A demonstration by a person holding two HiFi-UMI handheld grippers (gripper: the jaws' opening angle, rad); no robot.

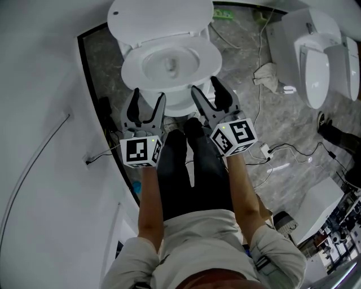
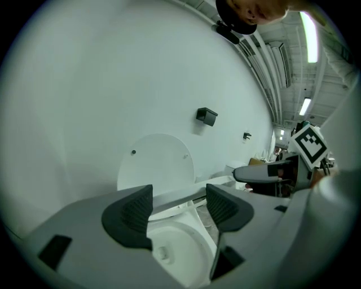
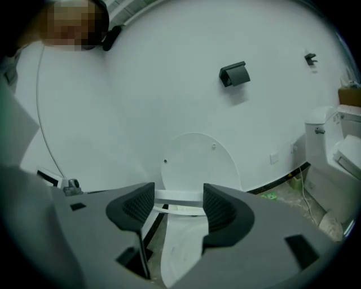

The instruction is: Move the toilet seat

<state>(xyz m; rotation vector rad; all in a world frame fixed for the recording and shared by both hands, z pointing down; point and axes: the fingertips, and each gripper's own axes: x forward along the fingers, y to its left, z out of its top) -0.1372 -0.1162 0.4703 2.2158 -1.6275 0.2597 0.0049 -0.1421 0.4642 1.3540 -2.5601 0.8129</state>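
The left gripper [image 1: 149, 96] and right gripper [image 1: 205, 84] have open fingers and hold nothing. The toilet seat [image 1: 131, 70] lies just ahead, its front edge showing between each pair.

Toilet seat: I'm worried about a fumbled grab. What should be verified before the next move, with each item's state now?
1. Lid raised, out of the way: ok.
2. Left gripper jaws apart, nothing held: ok.
3. Right gripper jaws apart, nothing held: ok.
4. Toilet seat front edge lined up between both jaws: ok.
5. Jaws closed on the seat: not ok, no grip yet.
6. Floor cables clear of the person's legs: cannot tell.
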